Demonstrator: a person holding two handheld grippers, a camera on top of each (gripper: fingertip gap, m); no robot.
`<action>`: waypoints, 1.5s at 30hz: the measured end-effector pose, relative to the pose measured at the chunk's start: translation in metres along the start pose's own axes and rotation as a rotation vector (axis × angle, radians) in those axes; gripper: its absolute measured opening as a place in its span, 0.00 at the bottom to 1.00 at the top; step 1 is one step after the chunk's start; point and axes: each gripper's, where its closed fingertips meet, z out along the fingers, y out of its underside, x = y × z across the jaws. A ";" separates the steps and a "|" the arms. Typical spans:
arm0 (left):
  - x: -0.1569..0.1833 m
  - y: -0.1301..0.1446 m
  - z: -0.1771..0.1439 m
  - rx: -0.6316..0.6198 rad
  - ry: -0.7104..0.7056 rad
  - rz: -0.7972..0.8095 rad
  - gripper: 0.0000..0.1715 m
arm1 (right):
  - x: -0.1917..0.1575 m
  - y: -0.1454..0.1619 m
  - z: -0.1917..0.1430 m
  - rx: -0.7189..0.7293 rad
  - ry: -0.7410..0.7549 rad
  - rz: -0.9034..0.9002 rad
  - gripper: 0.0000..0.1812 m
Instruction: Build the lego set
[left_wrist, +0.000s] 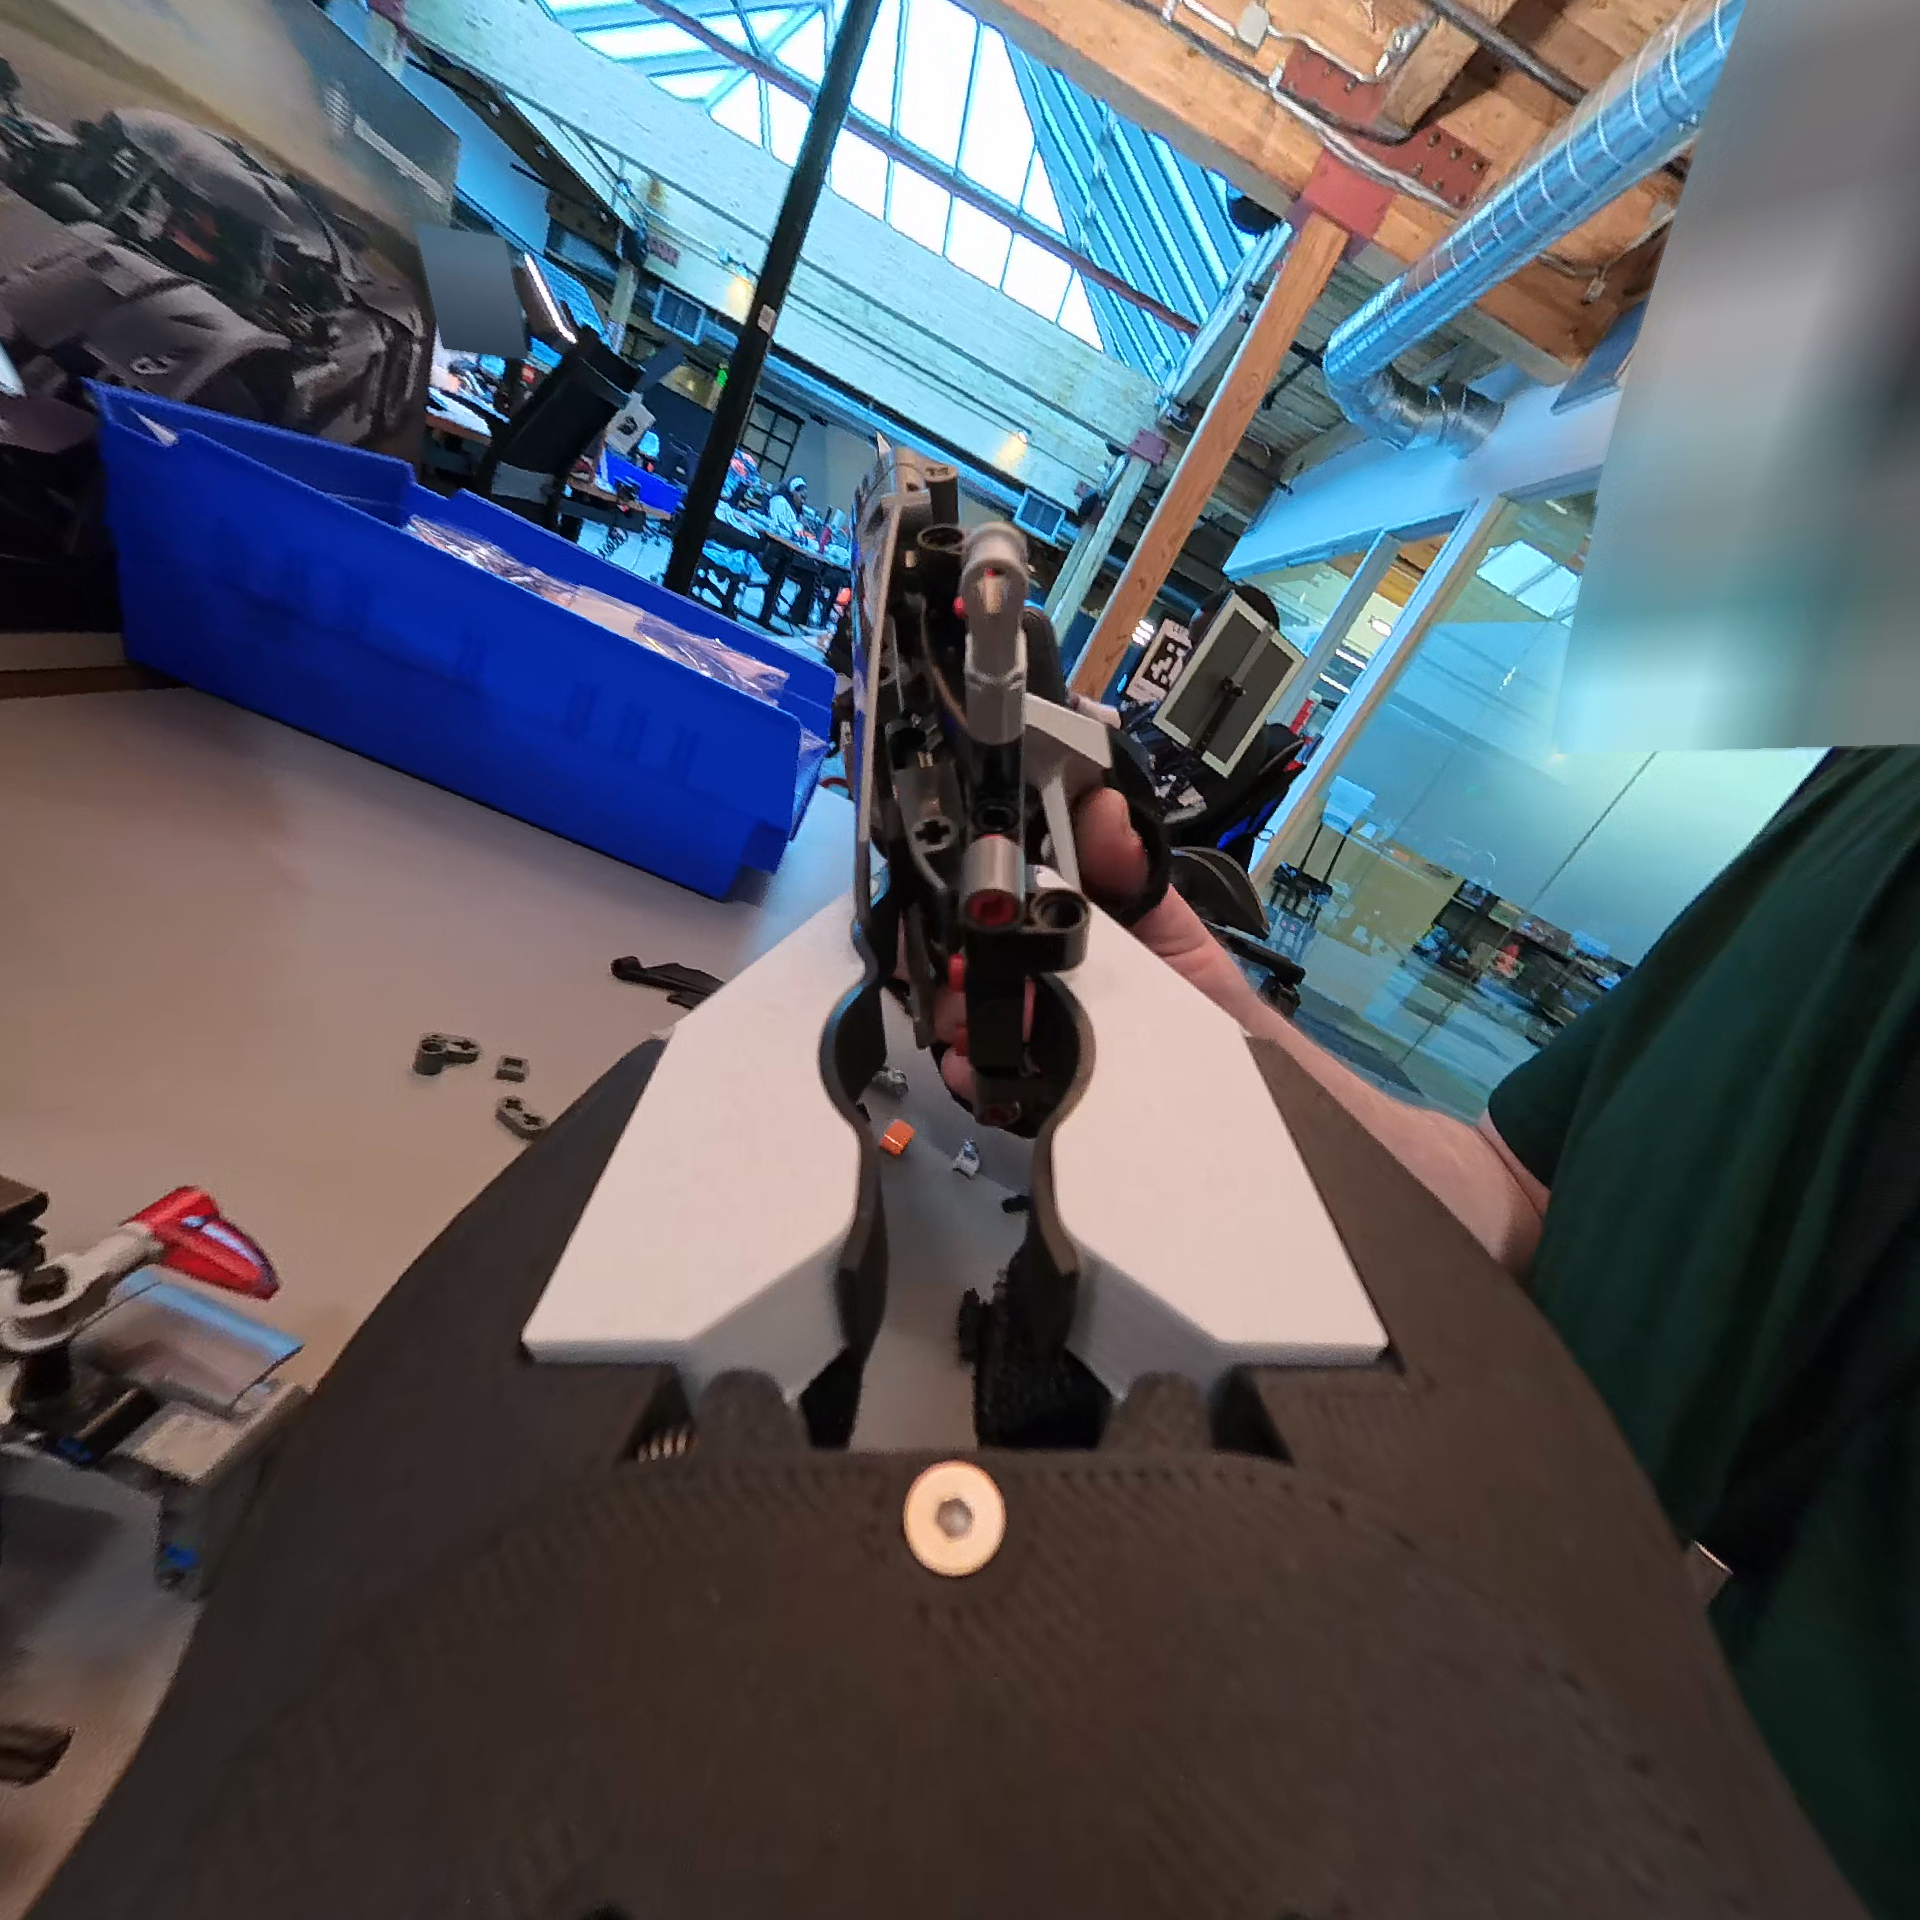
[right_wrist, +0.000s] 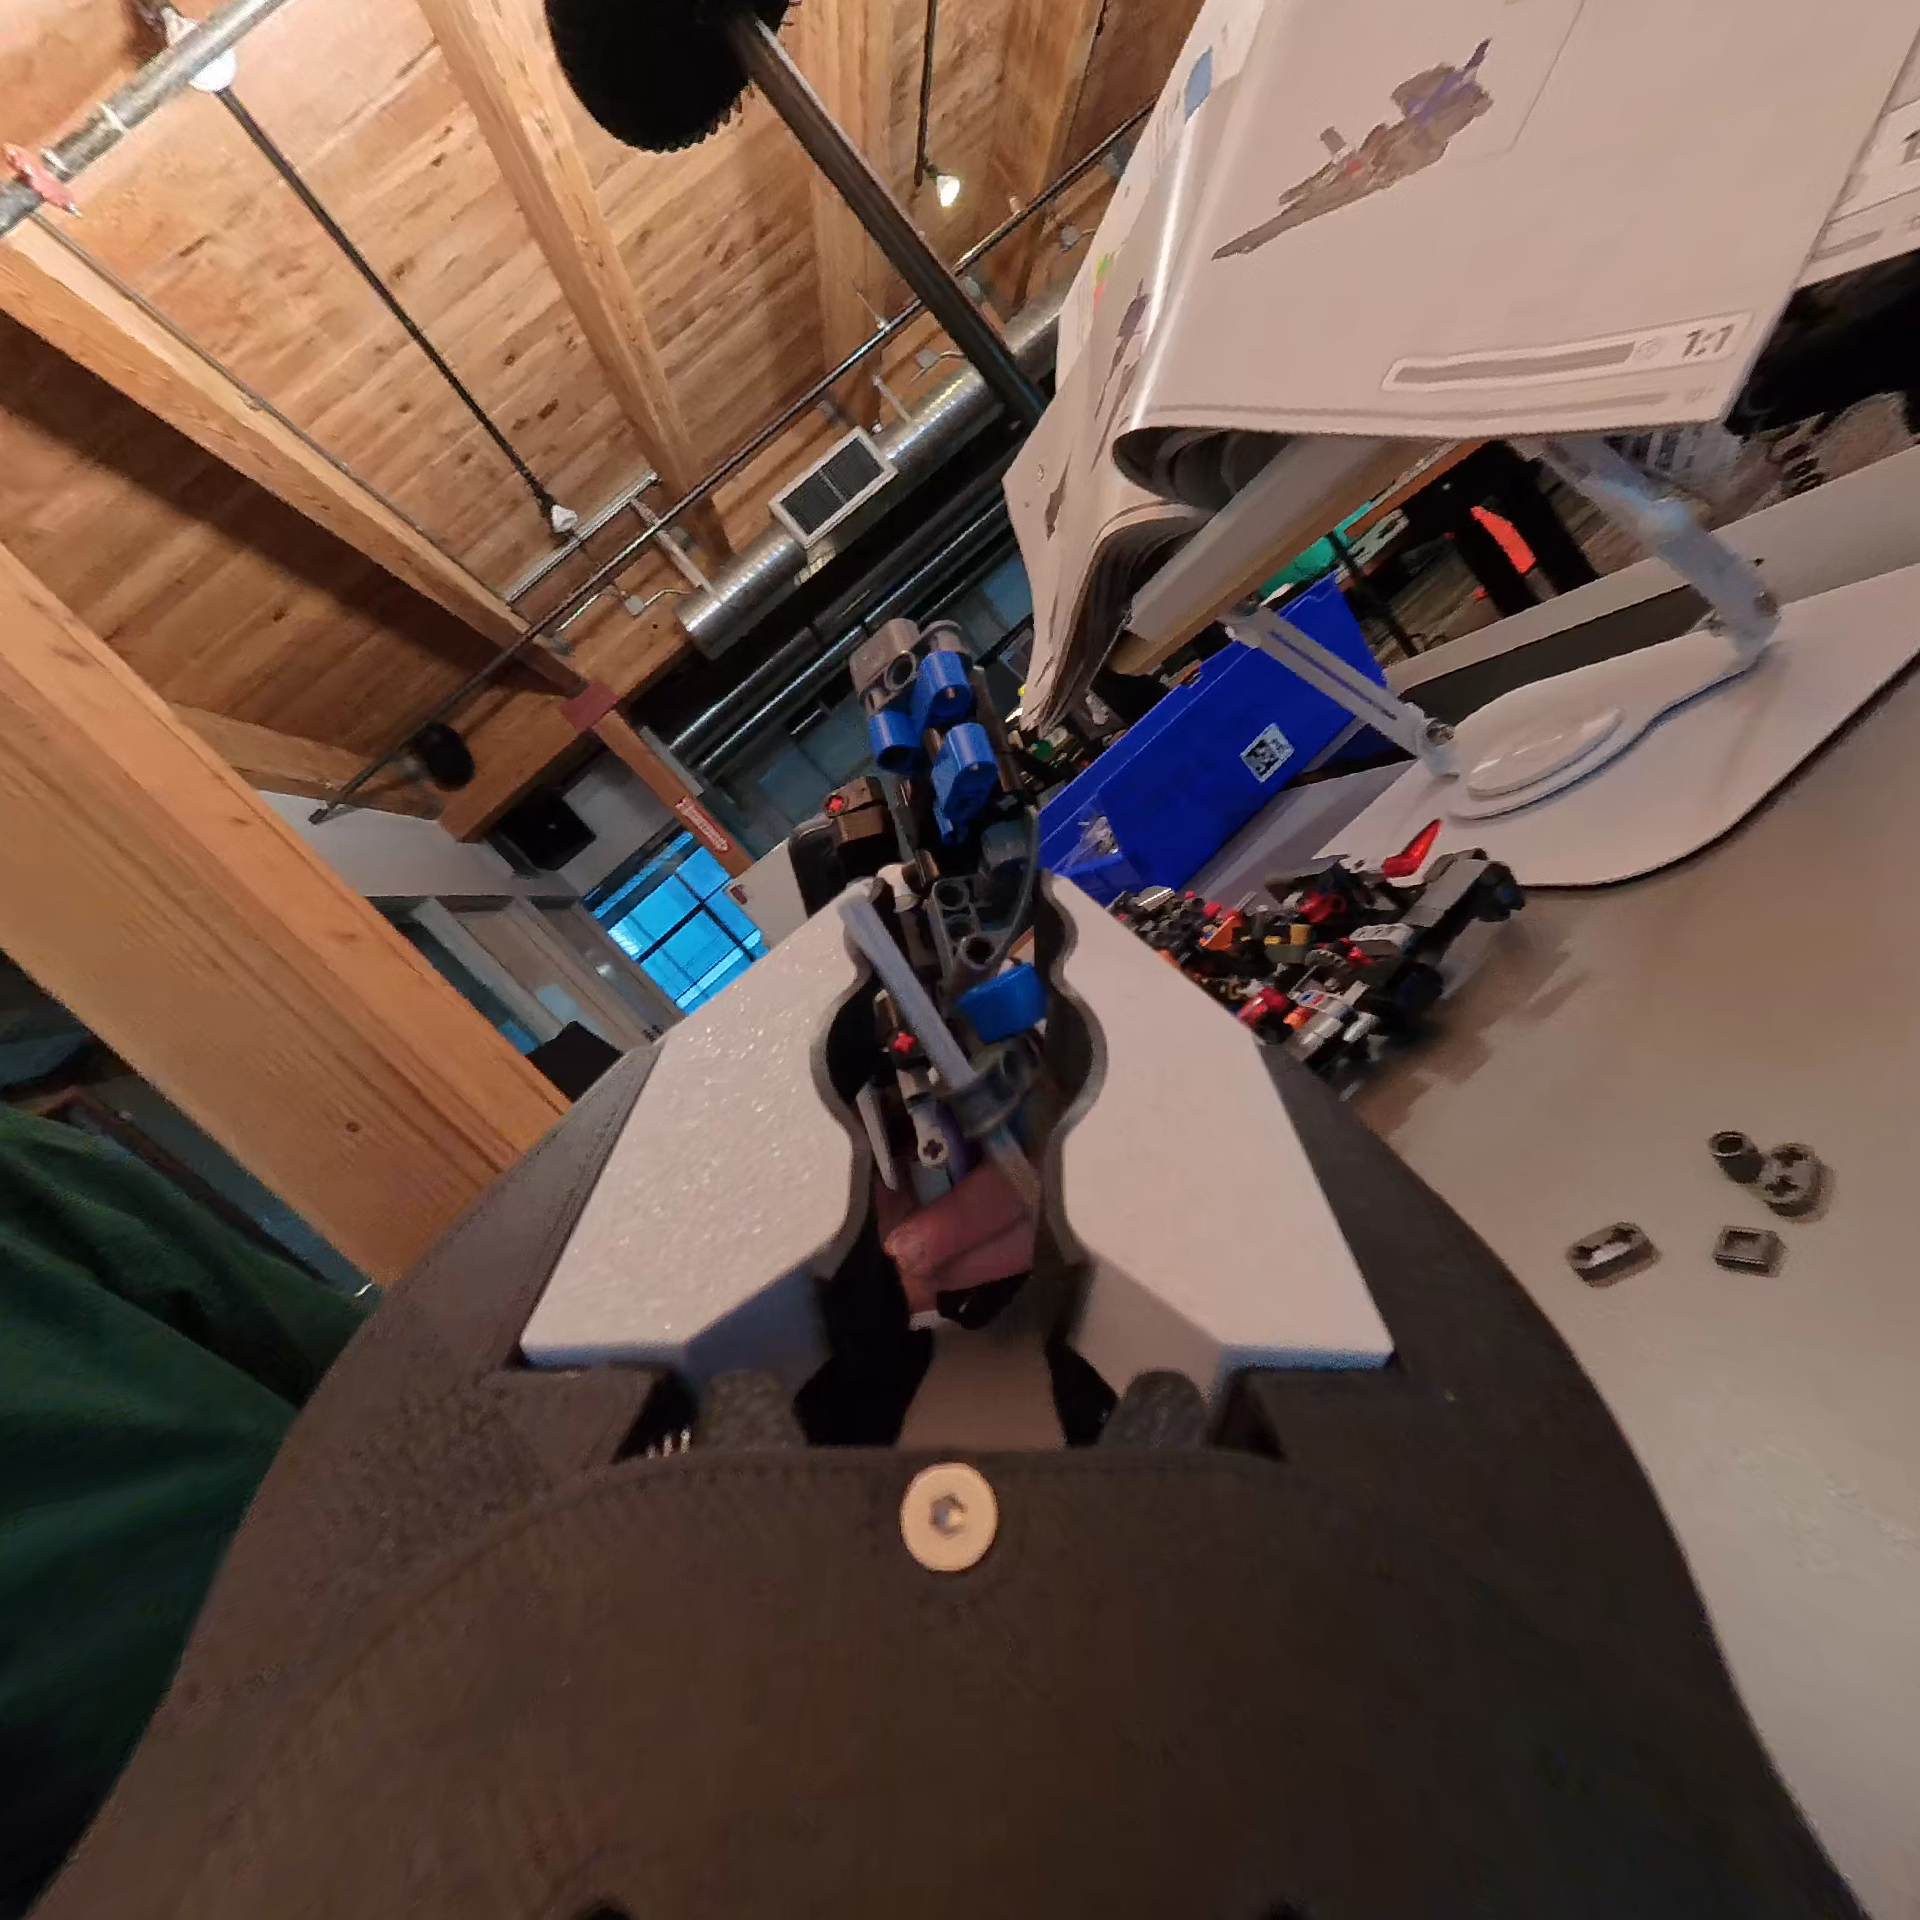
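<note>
A slim lego assembly (left_wrist: 987, 727) of black and grey beams with red pins stands upright in the air above the table. My left gripper (left_wrist: 966, 935) is shut on its lower end. The right wrist view shows the same assembly (right_wrist: 935, 769) from its other side, with blue connectors at its top. My right gripper (right_wrist: 951, 914) is shut on it too. Part of the right gripper's grey finger (left_wrist: 1070, 748) and a gloved hand (left_wrist: 1122, 862) show behind the assembly. A fingertip of a hand (right_wrist: 956, 1247) shows between the right gripper's jaws.
A blue bin (left_wrist: 416, 644) holding bags stands at the back of the grey table (left_wrist: 260, 935). Small grey pieces (left_wrist: 447, 1051) (right_wrist: 1766, 1174) lie loose. A pile of pieces (right_wrist: 1299, 966) and a partial build (right_wrist: 1444, 883) sit below a booklet (right_wrist: 1403, 208) on a stand (right_wrist: 1538, 748). A red-and-grey subassembly (left_wrist: 187, 1257) lies near left. Spacing between my two grippers at the tips: around 5 cm. From the left gripper's tips to the red-and-grey subassembly (left_wrist: 187, 1257) is close to 12 cm.
</note>
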 end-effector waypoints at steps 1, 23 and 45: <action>-0.002 -0.001 -0.001 0.011 -0.008 -0.002 0.11 | 0.002 -0.002 -0.001 0.011 0.015 -0.006 0.14; -0.029 -0.012 -0.022 0.114 -0.119 -0.061 0.11 | 0.010 -0.017 -0.015 0.037 0.128 -0.165 0.04; -0.023 -0.023 -0.031 0.142 -0.109 -0.033 0.11 | 0.019 0.039 -0.086 -0.532 0.486 -0.425 0.13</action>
